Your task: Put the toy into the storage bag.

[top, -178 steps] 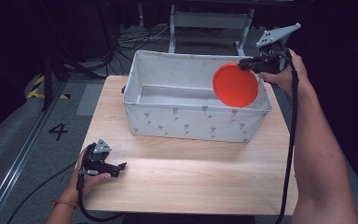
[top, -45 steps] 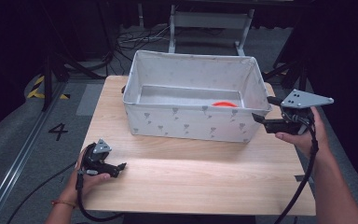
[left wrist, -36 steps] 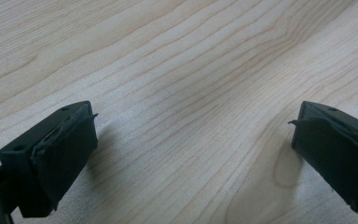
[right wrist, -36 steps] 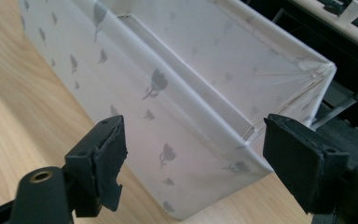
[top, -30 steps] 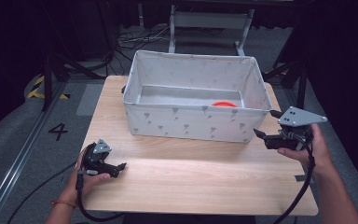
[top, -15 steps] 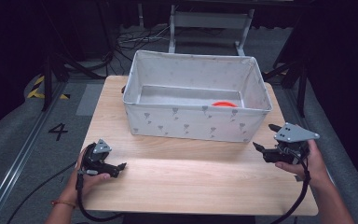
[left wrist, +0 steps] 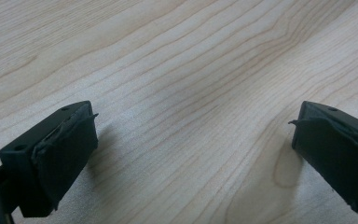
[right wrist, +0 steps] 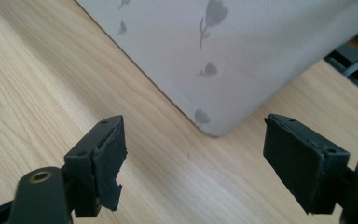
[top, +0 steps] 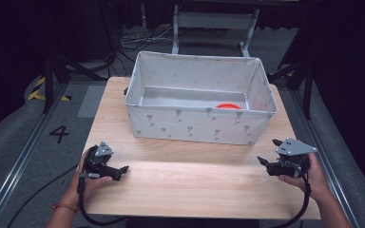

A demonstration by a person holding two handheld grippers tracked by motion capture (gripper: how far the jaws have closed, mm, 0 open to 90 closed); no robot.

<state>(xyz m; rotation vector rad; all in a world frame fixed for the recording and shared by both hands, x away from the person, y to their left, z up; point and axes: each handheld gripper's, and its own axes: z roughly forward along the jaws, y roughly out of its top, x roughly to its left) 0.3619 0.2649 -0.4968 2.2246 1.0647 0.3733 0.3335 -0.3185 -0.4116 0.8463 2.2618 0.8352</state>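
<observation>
Both grippers sit low on the wooden worktop [top: 195, 185], on the near side of the grey fabric bin [top: 199, 126], and both are released with nothing between their jaws. Right gripper [top: 268, 154] is held in the person's right hand [top: 309, 173] off the bin's near right corner, close to it but not touching, its jaws spread wide and aimed toward the bin. From the right gripper view, that corner of the bin, printed with small grey tulips, stands directly ahead of the right gripper [right wrist: 193, 149], with bare wood between the jaws and the fabric wall [right wrist: 233, 51].

Left gripper [top: 121, 170] rests in the left hand [top: 88, 183] off the bin's near left corner, farther from the bin than the right one, pointing across the worktop. In the left gripper view the left gripper [left wrist: 193, 133] shows only wood grain between its parted jaws.

Inside the bin, an orange disc [top: 228, 106] lies flat on the bottom, toward the right end, partly hidden by the near wall. Beyond the bin's far side stand a metal frame [top: 214, 21] and a tangle of cables [top: 138, 40] on the floor. Left of the bin, on the floor, a painted "4" [top: 59, 134] shows beside a rail [top: 21, 161].
</observation>
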